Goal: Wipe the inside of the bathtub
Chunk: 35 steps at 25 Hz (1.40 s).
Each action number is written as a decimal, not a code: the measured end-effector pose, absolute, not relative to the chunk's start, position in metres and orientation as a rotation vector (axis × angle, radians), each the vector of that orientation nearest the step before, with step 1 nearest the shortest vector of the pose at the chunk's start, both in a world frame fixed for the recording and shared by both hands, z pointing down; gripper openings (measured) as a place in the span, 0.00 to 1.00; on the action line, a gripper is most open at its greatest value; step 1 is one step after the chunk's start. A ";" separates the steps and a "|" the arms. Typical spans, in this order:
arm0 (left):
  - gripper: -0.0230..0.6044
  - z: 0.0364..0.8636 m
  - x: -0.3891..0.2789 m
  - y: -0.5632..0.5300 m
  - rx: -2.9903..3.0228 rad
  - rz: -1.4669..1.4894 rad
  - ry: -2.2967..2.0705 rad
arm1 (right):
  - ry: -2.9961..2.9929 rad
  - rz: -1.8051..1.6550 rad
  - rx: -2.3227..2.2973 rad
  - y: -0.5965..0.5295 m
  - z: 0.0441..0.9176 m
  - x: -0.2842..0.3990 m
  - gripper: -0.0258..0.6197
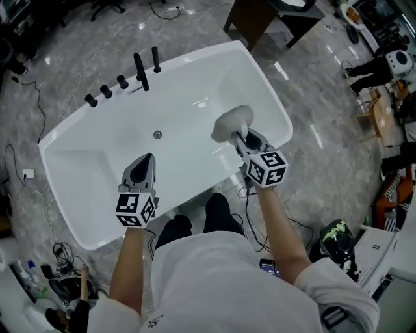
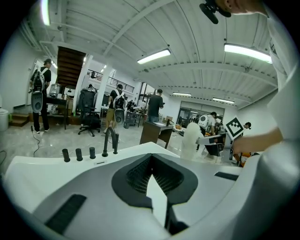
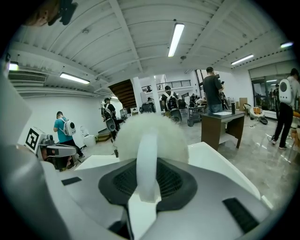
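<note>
The white bathtub (image 1: 78,133) lies across the middle of the head view, with a black faucet (image 1: 141,70) and knobs (image 1: 106,91) on its far rim and a drain (image 1: 156,134) in its floor. My right gripper (image 1: 242,141) is shut on the white handle (image 3: 146,164) of a fluffy white duster (image 1: 232,123), whose head sits inside the tub near the right end. My left gripper (image 1: 144,162) hangs over the tub's near side, jaws together and holding nothing. In the left gripper view, the duster (image 2: 191,138) stands to the right above the rim, beyond the left gripper (image 2: 151,161).
The tub stands on a grey marble floor with cables (image 1: 26,97) trailing at the left. A brown desk (image 1: 250,16) is beyond the tub's far right corner. Chairs, equipment and a white robot (image 1: 390,65) crowd the right side. People stand in the background.
</note>
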<state>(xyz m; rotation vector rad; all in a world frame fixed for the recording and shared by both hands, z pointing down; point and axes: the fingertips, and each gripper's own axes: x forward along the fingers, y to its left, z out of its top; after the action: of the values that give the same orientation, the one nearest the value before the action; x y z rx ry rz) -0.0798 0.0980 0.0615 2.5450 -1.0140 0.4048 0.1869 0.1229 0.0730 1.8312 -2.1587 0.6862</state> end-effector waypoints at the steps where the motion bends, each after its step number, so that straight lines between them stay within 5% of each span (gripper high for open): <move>1: 0.05 0.064 -0.069 0.096 2.541 0.411 -1.023 | -2.165 0.686 1.825 0.117 0.076 0.197 0.19; 15: 0.05 0.135 0.060 0.016 2.492 0.455 -1.130 | -2.221 0.604 1.720 -0.009 0.164 0.315 0.19; 35: 0.05 0.284 0.156 -0.131 2.497 0.459 -1.265 | -2.179 0.551 1.722 -0.237 0.382 0.460 0.19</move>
<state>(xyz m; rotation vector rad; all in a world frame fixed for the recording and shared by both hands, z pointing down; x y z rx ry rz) 0.1559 -0.1306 0.2839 2.4967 -1.2648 0.4590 0.4600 -0.2368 0.3825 1.7223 -2.1788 0.5513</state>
